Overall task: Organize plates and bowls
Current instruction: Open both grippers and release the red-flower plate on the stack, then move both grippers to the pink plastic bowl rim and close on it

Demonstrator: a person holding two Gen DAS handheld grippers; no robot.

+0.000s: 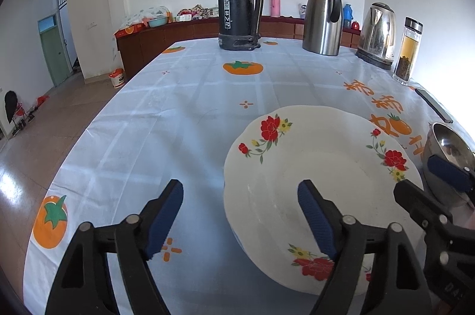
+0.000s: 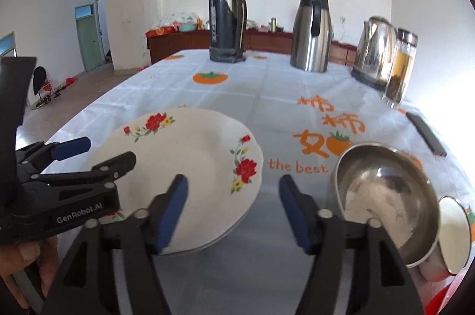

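Note:
A white plate with red flowers (image 1: 320,181) lies on the tablecloth; it also shows in the right wrist view (image 2: 193,166), seemingly on top of another plate. A steel bowl (image 2: 386,196) stands to its right, seen at the right edge of the left wrist view (image 1: 448,154). My left gripper (image 1: 240,214) is open and empty, its right finger over the plate's near part, its left finger off the plate's left rim. My right gripper (image 2: 234,211) is open and empty, between plate and bowl.
At the table's far side stand a black thermos (image 1: 237,0), a steel carafe (image 1: 323,17), an electric kettle (image 1: 378,35) and a glass tea bottle (image 1: 406,50). A dark phone (image 2: 424,133) lies at the right. Another shiny steel piece (image 2: 454,234) sits beside the bowl.

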